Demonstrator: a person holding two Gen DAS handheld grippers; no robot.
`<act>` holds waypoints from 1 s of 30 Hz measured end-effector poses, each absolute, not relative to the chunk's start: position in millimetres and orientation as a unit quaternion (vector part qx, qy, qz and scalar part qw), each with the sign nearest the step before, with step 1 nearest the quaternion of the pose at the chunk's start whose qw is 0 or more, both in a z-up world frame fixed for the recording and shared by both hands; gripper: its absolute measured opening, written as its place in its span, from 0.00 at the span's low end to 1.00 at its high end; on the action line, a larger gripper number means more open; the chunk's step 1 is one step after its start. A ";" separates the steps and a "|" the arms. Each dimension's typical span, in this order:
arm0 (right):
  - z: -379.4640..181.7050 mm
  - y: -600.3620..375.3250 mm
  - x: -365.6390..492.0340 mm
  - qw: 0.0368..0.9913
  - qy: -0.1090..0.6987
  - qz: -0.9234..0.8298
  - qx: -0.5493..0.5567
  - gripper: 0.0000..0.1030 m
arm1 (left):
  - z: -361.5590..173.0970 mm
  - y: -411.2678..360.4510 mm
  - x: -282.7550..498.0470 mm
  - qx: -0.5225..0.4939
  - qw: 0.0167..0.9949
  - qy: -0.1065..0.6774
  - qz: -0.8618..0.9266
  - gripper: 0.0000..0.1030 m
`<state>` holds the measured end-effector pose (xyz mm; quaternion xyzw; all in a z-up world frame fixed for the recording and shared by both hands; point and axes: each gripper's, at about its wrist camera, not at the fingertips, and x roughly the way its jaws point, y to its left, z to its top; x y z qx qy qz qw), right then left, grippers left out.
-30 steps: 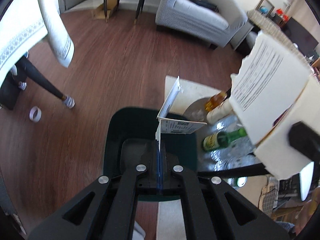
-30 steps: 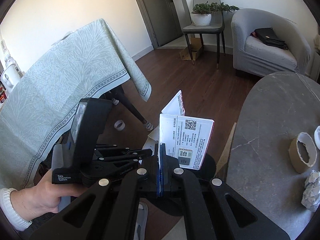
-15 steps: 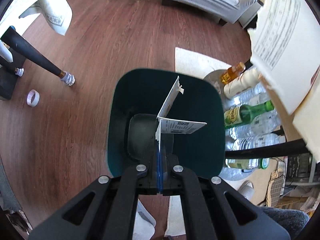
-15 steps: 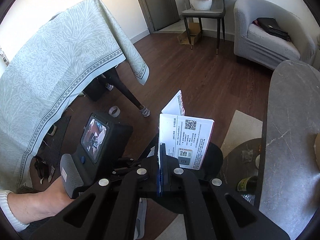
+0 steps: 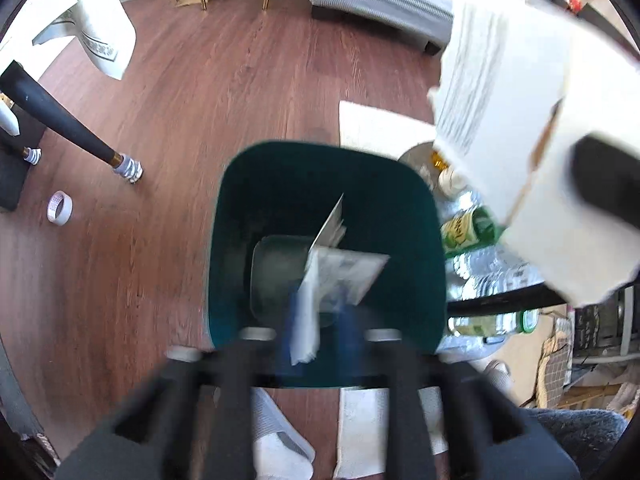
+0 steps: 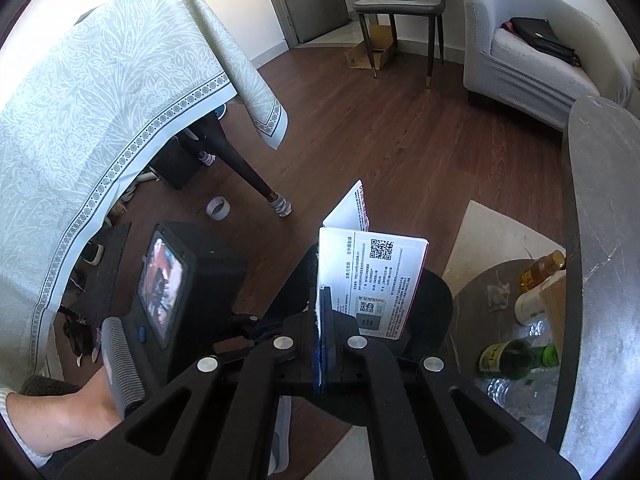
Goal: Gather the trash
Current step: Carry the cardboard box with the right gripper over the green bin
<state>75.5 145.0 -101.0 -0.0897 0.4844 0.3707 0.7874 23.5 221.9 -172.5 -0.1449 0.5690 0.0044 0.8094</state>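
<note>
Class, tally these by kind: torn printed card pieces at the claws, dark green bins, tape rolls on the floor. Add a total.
Torn printed card pieces: 2 (left card piece between the opening jaws of the left claw; right card piece pinched in the right claw)
Dark green bin: 1
Tape roll: 1
Total: 4

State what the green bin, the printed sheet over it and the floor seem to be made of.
Green bin: likely plastic, with smooth, slightly glossy moulded walls and rounded corners. Printed sheet: thin card or paper, creased, matte, printed. Floor: wood or wood-look laminate, with plank seams, grain and a low sheen.
</note>
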 end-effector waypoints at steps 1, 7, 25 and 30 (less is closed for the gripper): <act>-100.6 146.3 75.3 0.789 0.483 0.369 -0.093 0.00 | -168.2 223.8 22.4 -0.149 0.813 0.562 0.004 0.58; -103.7 153.2 76.7 0.788 0.486 0.367 -0.094 0.00 | -140.6 235.6 16.2 -0.137 0.832 0.537 0.022 0.58; -174.6 168.8 86.5 0.748 0.558 0.342 -0.112 0.00 | -27.8 247.4 -7.5 -0.127 0.903 0.408 0.043 0.59; -202.6 170.4 89.1 0.734 0.581 0.331 -0.117 0.00 | -11.0 235.5 -7.9 -0.097 0.919 0.379 0.048 0.60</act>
